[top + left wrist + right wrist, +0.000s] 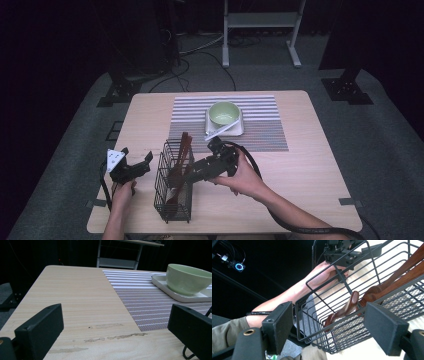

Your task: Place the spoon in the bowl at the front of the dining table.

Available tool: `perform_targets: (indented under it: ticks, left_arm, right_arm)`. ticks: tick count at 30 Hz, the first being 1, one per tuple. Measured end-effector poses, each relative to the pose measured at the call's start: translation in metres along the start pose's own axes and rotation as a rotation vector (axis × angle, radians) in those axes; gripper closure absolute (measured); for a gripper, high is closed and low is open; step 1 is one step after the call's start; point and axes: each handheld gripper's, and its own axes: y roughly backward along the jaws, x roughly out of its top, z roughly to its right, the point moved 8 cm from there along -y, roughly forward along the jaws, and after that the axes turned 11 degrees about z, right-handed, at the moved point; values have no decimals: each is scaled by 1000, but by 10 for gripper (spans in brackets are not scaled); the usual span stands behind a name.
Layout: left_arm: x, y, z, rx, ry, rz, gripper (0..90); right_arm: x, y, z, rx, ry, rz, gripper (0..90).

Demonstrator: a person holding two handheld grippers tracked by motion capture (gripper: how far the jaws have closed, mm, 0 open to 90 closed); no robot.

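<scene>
A: Right gripper (329,326): jaws wide, nothing between them, poised at the rim of the wire basket (173,182).
B: Target?
A: Wooden utensils (372,293) just ahead inside the basket, handles slanting up and away toward the bowl (223,113).
B: Other hand?
A: Left gripper (135,162) also wide and empty, just left of the basket. The right one is nearer.

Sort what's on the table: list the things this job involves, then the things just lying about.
In the job:
- black wire basket
- brown wooden utensils inside it
- right gripper, open, at the basket's rim
- left gripper, open, beside the basket

Lying about:
- green bowl on a white square plate
- white spoon
- striped placemat
</scene>
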Motion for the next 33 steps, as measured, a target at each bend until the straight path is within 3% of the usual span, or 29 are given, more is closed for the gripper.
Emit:
perform_targets:
  ticks: [12,27,33]
  left_arm:
    - [0,0,0,0,-3,-2,0]
    - [0,1,0,1,-2,-1,0]
    - [0,1,0,3,-2,-1,0]
  right_arm:
    - [4,-5,7,-11,-9,0,315]
    - [3,-10,16,-79,-13,-32,585]
    - [4,-10,16,-81,-17,-36,686]
